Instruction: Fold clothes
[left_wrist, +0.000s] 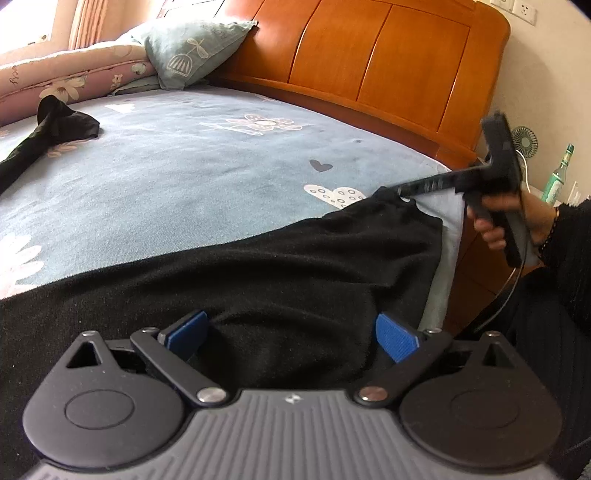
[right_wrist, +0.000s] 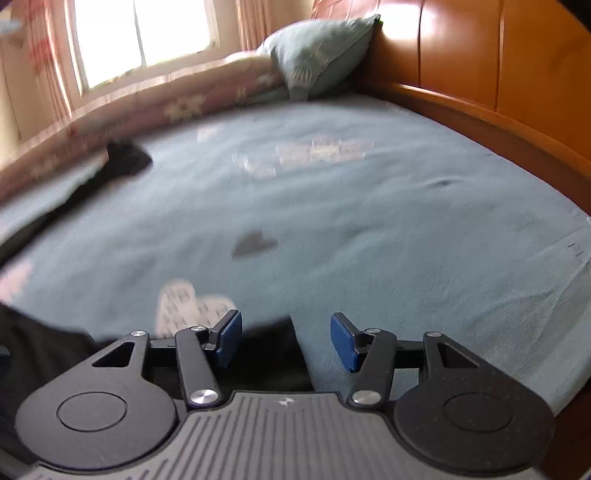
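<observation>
A black knit garment lies spread on the near part of the blue bedsheet. My left gripper is open, its blue pads on either side of a fold of the black cloth. My right gripper is open over the garment's far right corner; the view is blurred. In the left wrist view the right gripper reaches in from the right, its tips at that corner. A second black garment lies at the far left of the bed.
A wooden headboard runs along the right side of the bed. A grey-blue pillow and a pink floral quilt lie at the far end. A green bottle and a small fan stand beside the bed at right.
</observation>
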